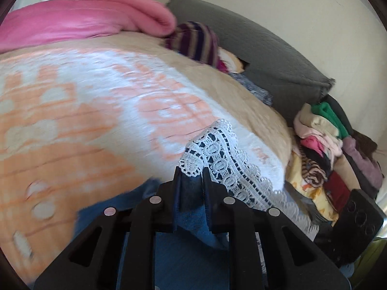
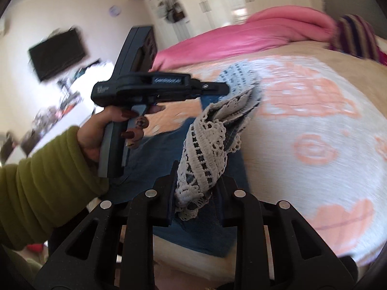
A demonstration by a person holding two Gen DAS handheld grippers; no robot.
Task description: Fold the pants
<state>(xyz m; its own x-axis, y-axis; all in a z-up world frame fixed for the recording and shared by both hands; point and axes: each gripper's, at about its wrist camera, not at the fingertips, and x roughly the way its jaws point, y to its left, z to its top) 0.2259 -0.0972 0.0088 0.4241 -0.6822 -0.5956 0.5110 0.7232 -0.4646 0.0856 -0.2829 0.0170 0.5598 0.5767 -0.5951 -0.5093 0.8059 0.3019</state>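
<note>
The pants are blue denim (image 1: 188, 220) with a white lace hem (image 1: 217, 149), lying on a bed. In the left wrist view my left gripper (image 1: 192, 181) is shut on a fold of denim just below the lace, which hangs over the fingertips. In the right wrist view my right gripper (image 2: 197, 181) is shut on a bunched strip of lace hem (image 2: 205, 145), lifted off the denim (image 2: 150, 149) beneath. To its left a hand in an olive sleeve (image 2: 48, 181) holds the left gripper (image 2: 226, 89), its tip at the other lace hem.
The bed carries an orange-and-white patterned blanket (image 1: 96, 96) with a pink blanket (image 1: 84, 21) and a striped garment (image 1: 193, 41) at its far side. A grey cushion (image 1: 266, 55) and a stack of folded clothes (image 1: 321, 140) lie to the right. A television (image 2: 58, 53) hangs on the wall.
</note>
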